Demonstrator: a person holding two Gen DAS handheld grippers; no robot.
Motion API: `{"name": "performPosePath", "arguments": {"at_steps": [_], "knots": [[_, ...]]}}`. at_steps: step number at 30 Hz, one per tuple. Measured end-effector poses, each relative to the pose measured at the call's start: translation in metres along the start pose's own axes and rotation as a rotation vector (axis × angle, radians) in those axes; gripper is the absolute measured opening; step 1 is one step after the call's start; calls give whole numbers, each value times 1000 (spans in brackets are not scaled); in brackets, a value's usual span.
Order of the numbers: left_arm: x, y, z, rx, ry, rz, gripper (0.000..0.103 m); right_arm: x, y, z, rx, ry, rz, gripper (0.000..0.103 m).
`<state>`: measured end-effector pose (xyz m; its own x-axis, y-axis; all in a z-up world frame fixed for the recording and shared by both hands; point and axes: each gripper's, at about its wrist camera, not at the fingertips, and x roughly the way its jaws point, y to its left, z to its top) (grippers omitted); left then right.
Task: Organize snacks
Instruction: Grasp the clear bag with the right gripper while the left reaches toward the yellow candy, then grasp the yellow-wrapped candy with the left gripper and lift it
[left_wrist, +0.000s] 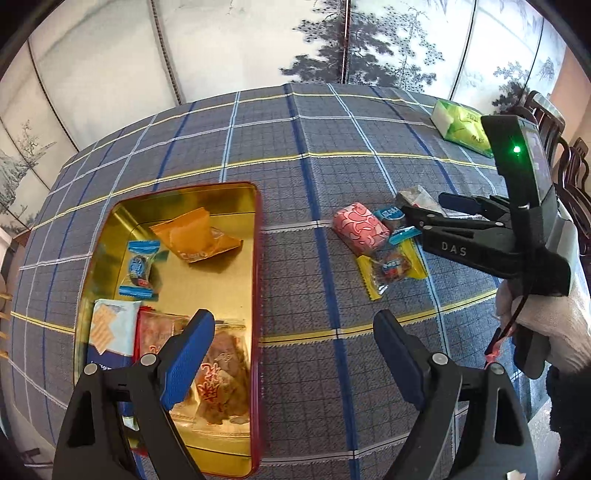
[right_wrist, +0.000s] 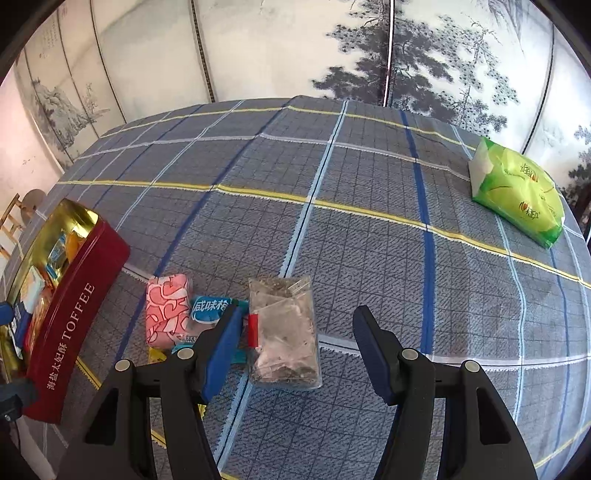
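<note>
A red toffee tin with a gold inside lies open on the checked cloth and holds several wrapped snacks. My left gripper hovers open and empty over the tin's right rim. Right of the tin lie a pink packet, a blue candy, a yellow-edged packet and a clear packet. My right gripper is open and straddles the clear packet; its left pad is close to the packet's red tab, its right pad stands well apart. The pink packet and the blue candy lie just left of it.
A green tissue pack lies at the far right of the table. The tin's red wall stands to the left of the right gripper. A gloved hand holds the right gripper. Dark wooden chairs line the table's right edge; a painted screen stands behind.
</note>
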<state>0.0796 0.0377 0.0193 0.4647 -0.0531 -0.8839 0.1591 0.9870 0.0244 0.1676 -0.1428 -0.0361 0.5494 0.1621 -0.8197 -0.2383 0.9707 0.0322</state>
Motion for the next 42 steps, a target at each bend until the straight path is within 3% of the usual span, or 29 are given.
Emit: {"name": "performPosePath", "arguments": {"at_steps": [5,9,14,20,28,37,42], "knots": [[11,-14,5,19,3,-11,86,8,-7,-5,26,-9,17,54],[19,-23,8,24,-2,-35,86,4,-13,-11,31,-50,10,37],[30,-33,12,11,-8,-82,86,-6,-35,-24,71,-76,-56,37],[49,-51,17,39,0,-86,83,-23,-75,-47,169,-86,-118,37],[70,-68,32,70,12,-97,76,-29,-86,-56,188,-97,-119,37],[87,-71,31,68,49,-101,64,-29,-86,-57,196,-100,-107,38],[82,-72,27,78,37,-121,47,-29,-86,-57,196,-100,-107,38]]}}
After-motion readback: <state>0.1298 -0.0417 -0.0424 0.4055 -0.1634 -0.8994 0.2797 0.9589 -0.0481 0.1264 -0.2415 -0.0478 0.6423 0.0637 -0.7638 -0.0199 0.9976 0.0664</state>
